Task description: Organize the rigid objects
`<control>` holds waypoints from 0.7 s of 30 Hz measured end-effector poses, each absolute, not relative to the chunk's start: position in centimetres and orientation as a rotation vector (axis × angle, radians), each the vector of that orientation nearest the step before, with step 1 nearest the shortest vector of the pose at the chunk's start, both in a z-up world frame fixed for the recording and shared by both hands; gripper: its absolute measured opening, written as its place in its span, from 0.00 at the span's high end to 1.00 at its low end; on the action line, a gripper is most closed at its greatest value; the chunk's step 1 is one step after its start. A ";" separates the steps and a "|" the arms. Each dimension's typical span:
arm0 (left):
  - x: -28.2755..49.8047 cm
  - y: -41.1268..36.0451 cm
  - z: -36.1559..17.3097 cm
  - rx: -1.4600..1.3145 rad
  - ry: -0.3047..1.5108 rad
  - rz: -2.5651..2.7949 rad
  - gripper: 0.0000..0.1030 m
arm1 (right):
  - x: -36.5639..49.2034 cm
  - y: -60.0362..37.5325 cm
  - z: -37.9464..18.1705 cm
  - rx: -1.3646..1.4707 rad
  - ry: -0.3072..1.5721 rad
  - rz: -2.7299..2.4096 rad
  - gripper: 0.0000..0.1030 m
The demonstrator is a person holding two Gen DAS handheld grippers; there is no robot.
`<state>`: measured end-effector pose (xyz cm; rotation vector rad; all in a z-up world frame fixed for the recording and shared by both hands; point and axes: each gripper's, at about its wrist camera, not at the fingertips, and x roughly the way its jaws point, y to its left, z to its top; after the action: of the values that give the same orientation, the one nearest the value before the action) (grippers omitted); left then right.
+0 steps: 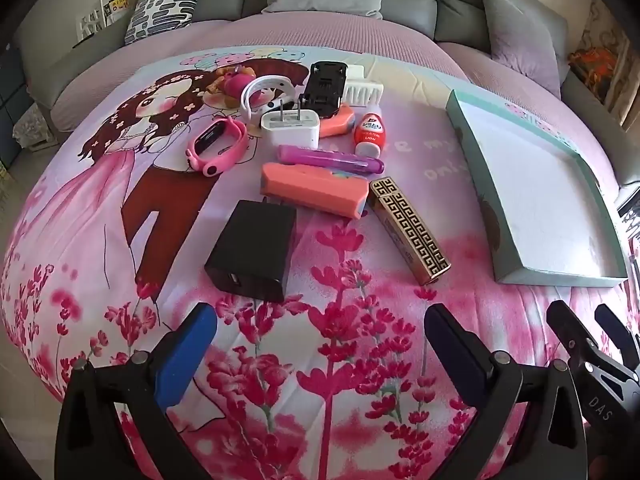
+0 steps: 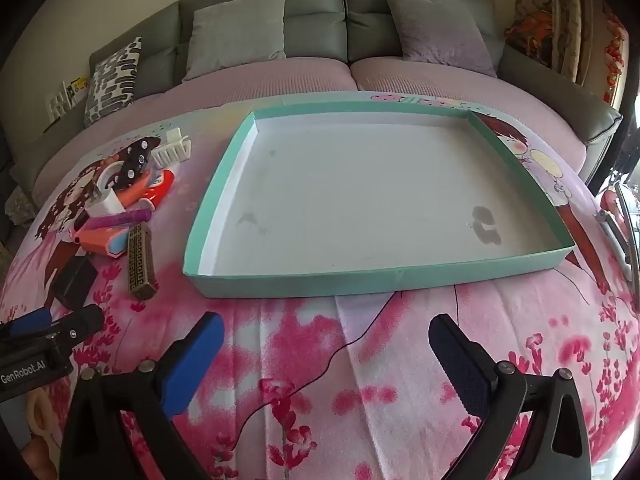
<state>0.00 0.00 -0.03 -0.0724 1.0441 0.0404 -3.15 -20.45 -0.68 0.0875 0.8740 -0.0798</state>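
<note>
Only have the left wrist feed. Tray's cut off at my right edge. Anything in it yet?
Observer: No. The right wrist view shows the whole teal tray; nothing lies in it, only grey smudges on its white floor.
Operator: Right gripper state? I see just a sliver of it.
Observer: The right gripper is open, nothing between its pads, hovering over the blanket in front of the tray's near wall.
Operator: What's past the tray's far side?
Observer: Lilac bedcover, then a grey headboard with a grey cushion and a lilac one.
</note>
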 end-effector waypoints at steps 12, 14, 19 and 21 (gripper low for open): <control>-0.5 -0.4 0.7 -0.067 1.034 0.009 0.00 | -3.5 -21.0 -0.1 0.085 0.861 -0.083 0.00; -0.7 -0.5 0.8 -0.064 1.031 0.009 0.00 | -3.5 -20.6 -0.2 0.074 0.854 -0.090 0.00; -1.0 -0.5 1.2 -0.057 1.023 0.003 0.00 | -3.5 -20.7 0.0 0.072 0.852 -0.093 0.00; -1.0 -0.4 1.4 -0.058 1.023 0.008 0.00 | -3.5 -20.8 0.1 0.073 0.849 -0.094 0.00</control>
<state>-1.04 -0.36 1.39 -0.0576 1.0229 0.0081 -3.52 -20.76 0.07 0.0732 0.8485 -0.0937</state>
